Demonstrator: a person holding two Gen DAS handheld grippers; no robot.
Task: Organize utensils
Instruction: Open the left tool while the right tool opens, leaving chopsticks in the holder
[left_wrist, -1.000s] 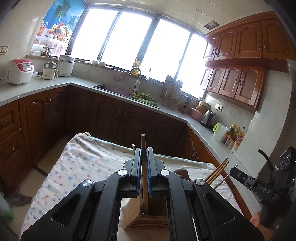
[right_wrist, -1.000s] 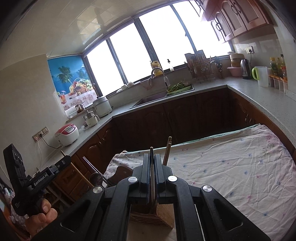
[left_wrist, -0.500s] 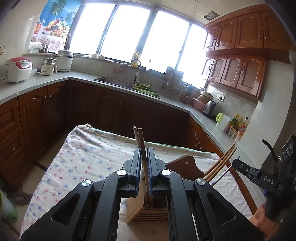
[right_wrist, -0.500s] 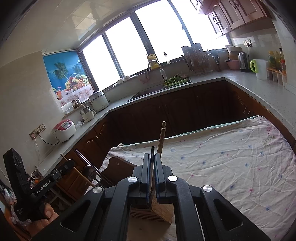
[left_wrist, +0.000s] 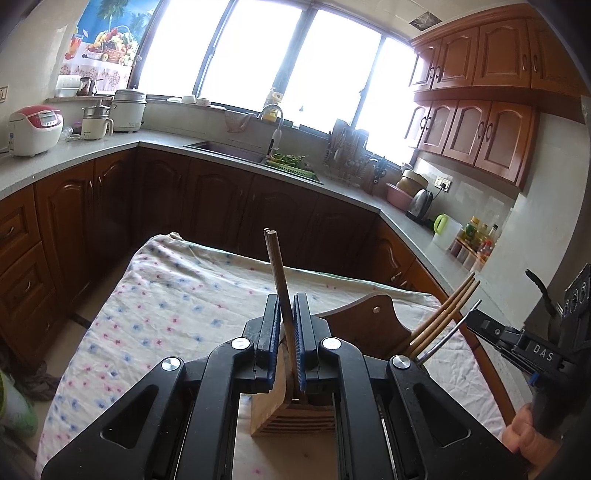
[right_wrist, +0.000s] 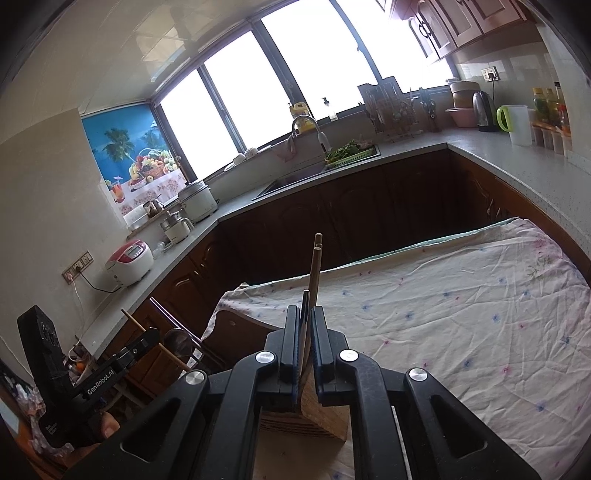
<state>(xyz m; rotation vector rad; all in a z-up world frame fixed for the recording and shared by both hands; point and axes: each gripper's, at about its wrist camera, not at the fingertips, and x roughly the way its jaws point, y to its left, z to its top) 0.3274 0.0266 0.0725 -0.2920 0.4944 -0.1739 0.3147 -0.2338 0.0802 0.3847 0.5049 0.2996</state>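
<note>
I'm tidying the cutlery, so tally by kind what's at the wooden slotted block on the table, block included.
wooden chopsticks: 2
dark thin utensil: 1
wooden slotted block: 1
Total: 4

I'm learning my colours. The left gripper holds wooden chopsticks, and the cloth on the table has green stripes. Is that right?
Not quite. The left gripper does hold wooden chopsticks, but the cloth on the table has blue and pink spots, not green stripes. The left wrist view shows it.
</note>
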